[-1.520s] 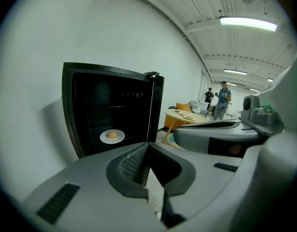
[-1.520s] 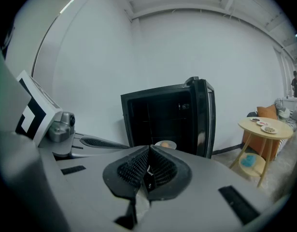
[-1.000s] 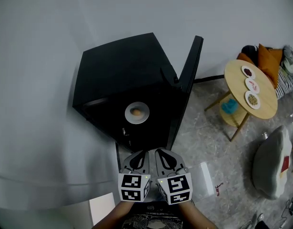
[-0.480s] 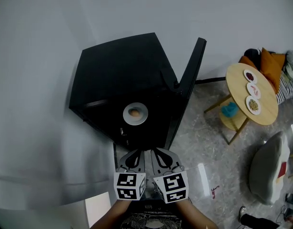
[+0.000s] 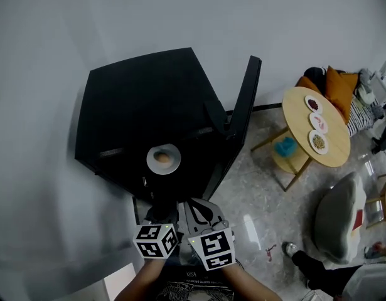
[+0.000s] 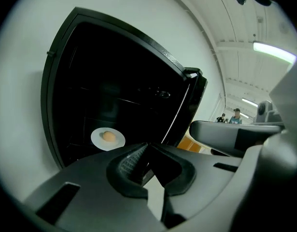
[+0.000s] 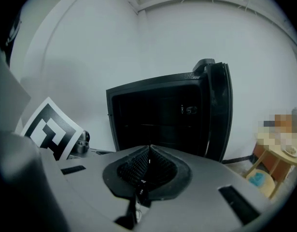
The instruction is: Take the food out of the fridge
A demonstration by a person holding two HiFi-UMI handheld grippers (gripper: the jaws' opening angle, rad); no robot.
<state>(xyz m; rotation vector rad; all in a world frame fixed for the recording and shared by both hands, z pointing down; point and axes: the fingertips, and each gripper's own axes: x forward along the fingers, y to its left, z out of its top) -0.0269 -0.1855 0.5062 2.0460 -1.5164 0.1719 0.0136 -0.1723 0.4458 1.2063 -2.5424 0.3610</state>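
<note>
Item under task: one piece of food point(image 5: 162, 158), rounded and tan-orange, lying at the centre of a small white plate point(image 5: 171, 165). Nothing else shows on the plate. The plate stands on a shelf inside the black fridge point(image 5: 149, 96), towards the front of the compartment. The rest of the interior is too dark to tell its contents.

The fridge door point(image 5: 240, 111) stands wide open, at 2 o'clock from the plate in the head view. The fridge backs onto a pale wall.

The left gripper point(image 6: 147, 145) has its jaws pressed together, with nothing between them. It is in front of the open compartment, and in its own view the plate lies at 10 o'clock from the tips, apart from them.

The right gripper point(image 7: 149, 148) also has its jaws pressed together and empty. It is just beside the left gripper and faces the fridge opening. In the head view both grippers lie at 5 o'clock from the plate, clear of the fridge.

Surroundings: at 3 o'clock from the fridge stands a round wooden table point(image 5: 334, 155). It carries three small plates point(image 5: 318, 123) in a row, one with dark contents, one pinkish, one green-brown. On the shelf under the top lies a teal item point(image 5: 284, 147). Orange cushions point(image 5: 334, 83) lie at 12 o'clock from the table.
</note>
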